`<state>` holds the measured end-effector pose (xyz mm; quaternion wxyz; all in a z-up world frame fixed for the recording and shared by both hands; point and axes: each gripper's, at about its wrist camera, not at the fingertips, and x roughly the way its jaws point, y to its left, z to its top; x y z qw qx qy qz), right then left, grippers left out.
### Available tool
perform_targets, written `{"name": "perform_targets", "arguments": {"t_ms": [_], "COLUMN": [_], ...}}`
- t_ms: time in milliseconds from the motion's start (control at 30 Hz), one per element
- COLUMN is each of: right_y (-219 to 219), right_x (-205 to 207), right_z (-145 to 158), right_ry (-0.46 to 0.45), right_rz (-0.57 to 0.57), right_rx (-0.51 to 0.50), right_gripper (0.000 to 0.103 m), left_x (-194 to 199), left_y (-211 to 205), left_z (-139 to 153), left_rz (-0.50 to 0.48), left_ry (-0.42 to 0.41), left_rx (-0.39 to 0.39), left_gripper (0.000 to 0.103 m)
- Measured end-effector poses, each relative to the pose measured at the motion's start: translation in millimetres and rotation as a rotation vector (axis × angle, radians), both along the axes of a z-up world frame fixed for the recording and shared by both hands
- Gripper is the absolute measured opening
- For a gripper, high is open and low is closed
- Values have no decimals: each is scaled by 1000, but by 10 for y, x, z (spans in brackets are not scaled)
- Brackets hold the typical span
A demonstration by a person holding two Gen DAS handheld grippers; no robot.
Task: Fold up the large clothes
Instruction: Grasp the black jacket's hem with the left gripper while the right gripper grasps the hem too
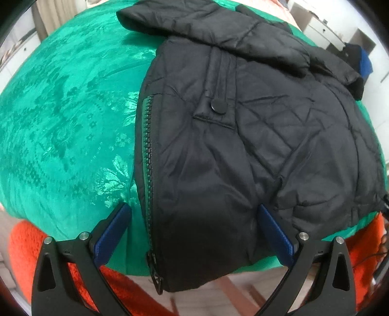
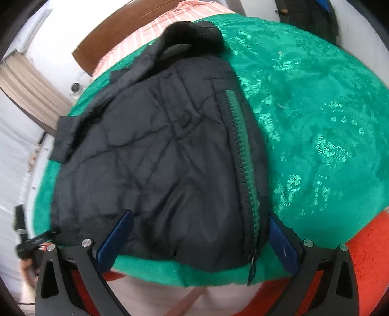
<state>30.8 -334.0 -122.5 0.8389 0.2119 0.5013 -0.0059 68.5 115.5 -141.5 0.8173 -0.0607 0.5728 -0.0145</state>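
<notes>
A black quilted jacket (image 1: 243, 136) lies folded on a green patterned blanket (image 1: 68, 126), with a sleeve laid across its top and its zipper (image 1: 149, 170) running down the left edge. My left gripper (image 1: 194, 231) is open at the jacket's near hem, its blue fingers (image 1: 114, 231) spread to either side of the cloth. In the right wrist view the same jacket (image 2: 150, 165) lies on the blanket (image 2: 328, 121), with the zipper (image 2: 245, 170) on its right side. My right gripper (image 2: 199, 240) is open too, straddling the near hem.
An orange blanket (image 1: 26, 248) hangs below the green one at the bed's near edge. A brown headboard (image 2: 116, 31) and striped pink bedding (image 2: 170, 21) are at the far end. A curtain (image 2: 29, 92) hangs to the left. Furniture and dark clothes (image 1: 357, 58) stand beyond the bed.
</notes>
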Motion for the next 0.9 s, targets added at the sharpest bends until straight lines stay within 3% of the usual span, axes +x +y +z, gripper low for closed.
{"name": "perform_targets", "arguments": {"t_ms": [300, 600, 767, 833, 867, 900], "right_y": [76, 135, 155, 101, 77, 61], "right_x": [-2, -4, -3, -1, -7, -27], "right_z": [-177, -248, -253, -224, -198, -134], "right_ry": [11, 31, 64, 79, 78, 63], "right_rz": [67, 111, 148, 119, 106, 114], "right_rx": [-87, -134, -157, -122, -113, -88], "right_gripper": [103, 103, 103, 96, 79, 54], "left_x": [-75, -46, -69, -93, -107, -118], "left_y": [-223, -299, -340, -370, -367, -355], "left_z": [-78, -65, 39, 90, 122, 151], "left_rz": [1, 5, -36, -52, -58, -62], "left_ry": [-30, -8, -24, -42, -51, -53], "left_rx": [101, 94, 71, 74, 63, 46], "left_gripper": [103, 102, 73, 46, 40, 33]}}
